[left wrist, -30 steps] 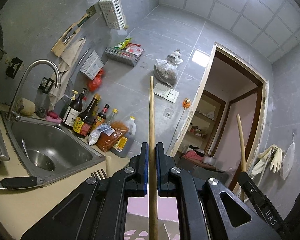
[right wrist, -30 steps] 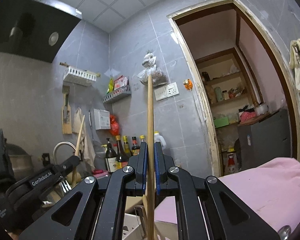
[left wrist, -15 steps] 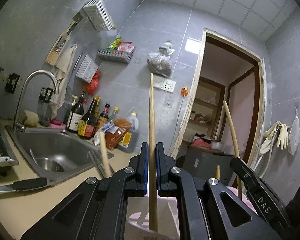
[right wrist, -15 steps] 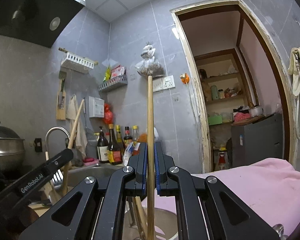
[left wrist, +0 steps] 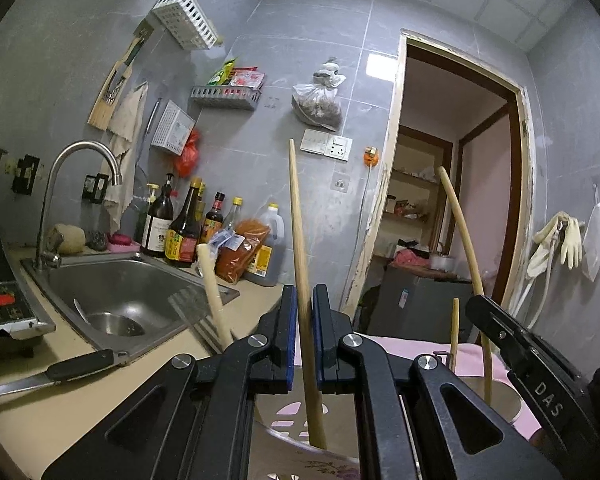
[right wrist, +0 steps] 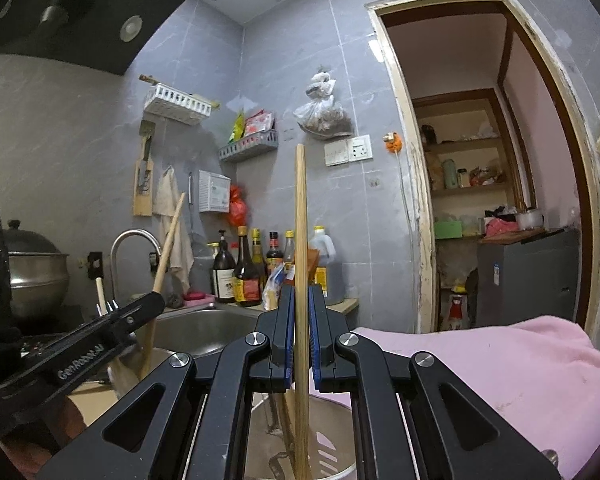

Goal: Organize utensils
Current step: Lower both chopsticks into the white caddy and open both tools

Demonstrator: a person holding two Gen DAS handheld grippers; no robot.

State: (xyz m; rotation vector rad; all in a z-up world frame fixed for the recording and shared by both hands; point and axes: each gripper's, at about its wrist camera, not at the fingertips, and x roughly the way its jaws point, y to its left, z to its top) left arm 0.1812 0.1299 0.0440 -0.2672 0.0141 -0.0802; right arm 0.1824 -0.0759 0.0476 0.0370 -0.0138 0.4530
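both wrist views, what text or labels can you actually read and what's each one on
"DAS": side of the right tool, seen from the left wrist.
"GenRobot.AI": side of the left tool, seen from the right wrist; blurred, partly guessed.
Sauce bottles by the sink: labels too small to read.

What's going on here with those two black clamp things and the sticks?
A person is sorting kitchen utensils with a handheld gripper in each hand. The left gripper is shut on a wooden chopstick, its lower end over a pink slotted holder. The right gripper is shut on another chopstick, whose lower end reaches into a pale round holder with other utensils. Neither has been let go.
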